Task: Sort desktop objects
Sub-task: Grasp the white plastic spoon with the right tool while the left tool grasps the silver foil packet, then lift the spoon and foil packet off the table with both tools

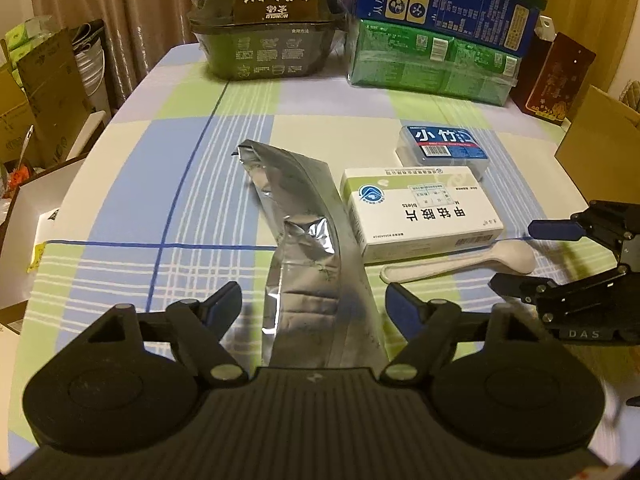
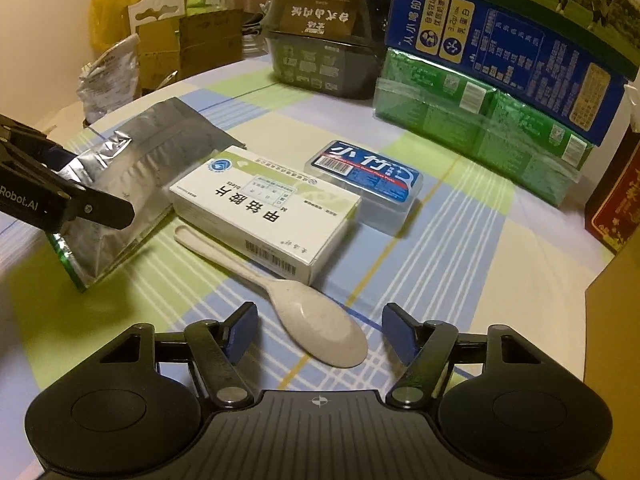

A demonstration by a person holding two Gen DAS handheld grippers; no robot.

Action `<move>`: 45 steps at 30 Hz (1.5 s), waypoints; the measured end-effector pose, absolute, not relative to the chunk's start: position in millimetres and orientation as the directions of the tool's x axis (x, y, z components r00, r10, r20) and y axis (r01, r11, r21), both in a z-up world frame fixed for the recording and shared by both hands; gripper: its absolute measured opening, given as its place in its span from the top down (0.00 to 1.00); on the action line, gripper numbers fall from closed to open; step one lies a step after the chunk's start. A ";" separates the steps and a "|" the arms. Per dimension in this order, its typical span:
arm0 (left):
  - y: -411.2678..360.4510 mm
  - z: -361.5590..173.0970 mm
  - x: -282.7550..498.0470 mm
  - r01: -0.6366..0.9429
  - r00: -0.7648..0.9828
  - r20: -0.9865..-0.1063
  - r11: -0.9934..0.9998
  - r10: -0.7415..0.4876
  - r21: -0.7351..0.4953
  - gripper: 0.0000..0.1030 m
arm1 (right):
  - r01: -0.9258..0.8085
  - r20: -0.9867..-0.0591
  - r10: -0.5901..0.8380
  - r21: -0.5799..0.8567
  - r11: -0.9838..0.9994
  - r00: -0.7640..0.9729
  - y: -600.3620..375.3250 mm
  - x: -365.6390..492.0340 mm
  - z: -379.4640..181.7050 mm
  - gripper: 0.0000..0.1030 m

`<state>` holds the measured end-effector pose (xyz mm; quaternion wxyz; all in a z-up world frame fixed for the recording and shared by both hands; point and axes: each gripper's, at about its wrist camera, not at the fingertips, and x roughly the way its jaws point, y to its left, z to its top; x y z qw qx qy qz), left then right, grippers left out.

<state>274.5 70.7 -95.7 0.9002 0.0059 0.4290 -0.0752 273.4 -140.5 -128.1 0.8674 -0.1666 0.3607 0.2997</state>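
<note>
A crumpled silver foil pouch lies lengthwise on the checked tablecloth. My left gripper straddles its near end, open, and a gap shows beside each pad. To the pouch's right are a white medicine box and a clear case with a blue label. A beige spoon lies in front of the medicine box. My right gripper stands open around the spoon's bowl, pads apart from it.
At the table's far edge stand a black food container, stacked green packs and a blue carton. A red box and a cardboard box are at the right. Cardboard boxes crowd the floor left.
</note>
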 end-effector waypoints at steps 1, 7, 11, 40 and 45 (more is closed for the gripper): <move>70.0 -96.7 274.9 0.145 0.618 -0.775 0.988 -0.133 -0.055 0.32 | -0.642 -0.724 0.405 -0.069 0.763 0.559 -141.0 273.8 -128.4 0.37; 68.1 -102.5 275.7 0.153 0.598 -0.788 0.986 -0.146 -0.067 0.47 | -0.670 -0.721 0.419 -0.085 0.737 0.552 -138.9 270.8 -126.8 0.63; 65.9 -101.4 273.8 0.149 0.599 -0.788 0.987 -0.142 -0.065 0.50 | -0.680 -0.732 0.401 -0.115 0.724 0.551 -135.3 264.3 -125.1 0.74; 30.5 -72.0 127.3 0.238 0.576 -0.796 0.970 -0.188 -0.057 0.64 | -0.525 -0.833 0.317 0.038 0.850 0.454 -182.0 158.4 -89.0 0.54; 37.6 -70.2 131.8 0.212 0.589 -0.786 0.974 -0.188 -0.074 0.53 | -0.618 -0.814 0.364 0.008 0.786 0.453 -180.2 150.6 -93.8 0.50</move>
